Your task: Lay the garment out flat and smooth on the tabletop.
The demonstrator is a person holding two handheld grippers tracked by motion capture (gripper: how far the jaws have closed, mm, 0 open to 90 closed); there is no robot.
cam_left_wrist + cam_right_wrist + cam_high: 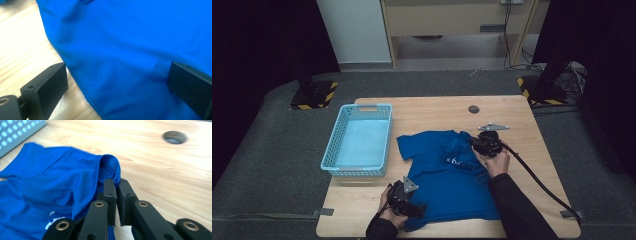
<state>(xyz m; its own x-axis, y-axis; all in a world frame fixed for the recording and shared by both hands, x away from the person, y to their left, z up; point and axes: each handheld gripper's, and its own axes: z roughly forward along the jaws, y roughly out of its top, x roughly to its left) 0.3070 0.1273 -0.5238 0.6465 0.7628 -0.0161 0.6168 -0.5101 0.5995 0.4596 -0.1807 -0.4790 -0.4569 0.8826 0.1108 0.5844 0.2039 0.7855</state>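
One blue T-shirt (447, 175) lies spread on the wooden bench (522, 130), its body running toward the person's edge and a sleeve reaching toward the basket; white lettering (455, 160) shows near the shirt's middle. At the shirt's far right corner the right gripper (474, 141) is clamped on the cloth — in the right gripper view its two black jaws stand pressed almost together with a fold of blue hem (111, 168) pinched and bunched up between their tips, the fabric lifted a little off the wood there. A hand (496, 161) holds that gripper from the near side, and a thick black cable (537, 180) trails from it past the shirt's right edge toward the bench's near right corner. At the shirt's near left edge the left gripper (414, 206) sits low over the cloth with its jaws wide apart — in the left gripper view one jaw rests over bare wood just beside the shirt's edge, the other over the blue fabric, and the hem runs between them without being gripped. Left of the shirt, close to its sleeve, stands a light blue plastic basket (332, 145) with perforated walls. Beyond the shirt, toward the bench's far edge, is a small round dark hole (473, 109) in the wood.
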